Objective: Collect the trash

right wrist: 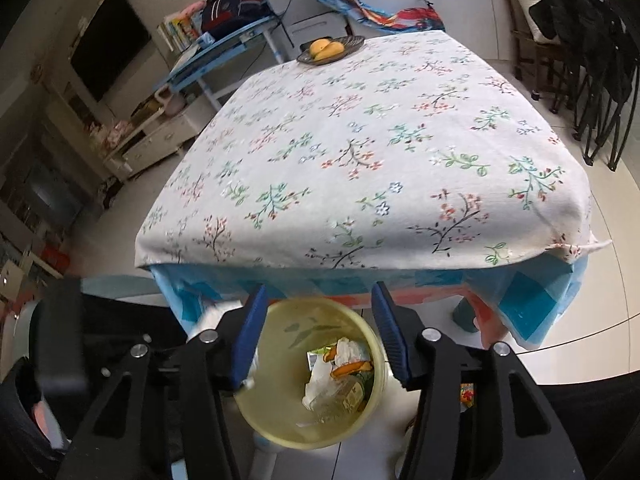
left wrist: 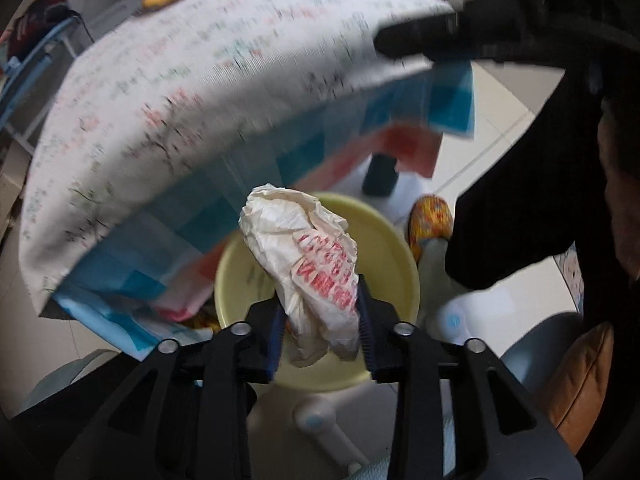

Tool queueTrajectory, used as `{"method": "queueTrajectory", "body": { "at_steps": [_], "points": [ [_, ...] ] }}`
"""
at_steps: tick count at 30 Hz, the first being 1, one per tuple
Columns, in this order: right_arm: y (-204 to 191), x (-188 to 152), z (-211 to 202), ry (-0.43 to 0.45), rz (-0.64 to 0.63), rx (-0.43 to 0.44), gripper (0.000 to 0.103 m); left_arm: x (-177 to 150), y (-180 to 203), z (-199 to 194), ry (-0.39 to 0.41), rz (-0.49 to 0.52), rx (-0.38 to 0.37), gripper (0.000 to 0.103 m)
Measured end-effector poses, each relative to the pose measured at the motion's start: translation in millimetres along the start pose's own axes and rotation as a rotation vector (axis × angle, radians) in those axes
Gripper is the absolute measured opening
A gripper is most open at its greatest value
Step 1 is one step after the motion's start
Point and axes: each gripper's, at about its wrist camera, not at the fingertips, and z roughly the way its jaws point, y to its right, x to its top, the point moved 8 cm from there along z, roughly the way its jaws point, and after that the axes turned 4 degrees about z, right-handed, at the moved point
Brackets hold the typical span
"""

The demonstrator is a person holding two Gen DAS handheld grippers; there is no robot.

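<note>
One crumpled bag [left wrist: 316, 276] pinched in left claw [left wrist: 322, 332], right claw [right wrist: 318, 336] agape, empty, one yellow bin [right wrist: 280, 420].

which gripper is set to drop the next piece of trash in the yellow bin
Left. The left gripper has the crumpled white bag between its pads, directly over the yellow bin. The right gripper hangs open and empty above the same bin, so it has nothing to drop.

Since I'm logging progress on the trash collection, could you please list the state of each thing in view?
Crumpled bag: between the left gripper's jaws, over the bin.
Yellow bin: upright on the floor, partly filled with trash.
Right gripper: jaws open, nothing between them.
Fruit plate: on the table's far edge, holding fruit.
</note>
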Motion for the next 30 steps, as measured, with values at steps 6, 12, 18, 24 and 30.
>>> {"method": "queueTrajectory", "body": {
  "at_steps": [6,12,18,24,30],
  "points": [
    [2.2,3.6,-0.1,0.018,0.012,-0.009,0.061,-6.6,5.5,5.7,-0.035,0.020,-0.004,0.057],
    [7.3,8.2,-4.1,0.050,0.033,-0.030,0.065,2.6,-4.9,-2.9,0.010,-0.010,0.059,0.063],
    [10.0,24.3,-26.9,0.187,0.034,-0.099,0.072,32.8,-44.8,-57.7,0.247,-0.142,0.283,0.078],
    [2.4,42.3,-51.3,0.347,-0.006,-0.172,0.083,46.1,-82.2,-117.4,0.465,-0.335,0.397,0.092],
    [-19.1,50.2,-63.0,0.448,-0.091,-0.200,0.087,52.1,-94.6,-146.2,0.554,-0.422,0.458,0.095]
  ]
}}
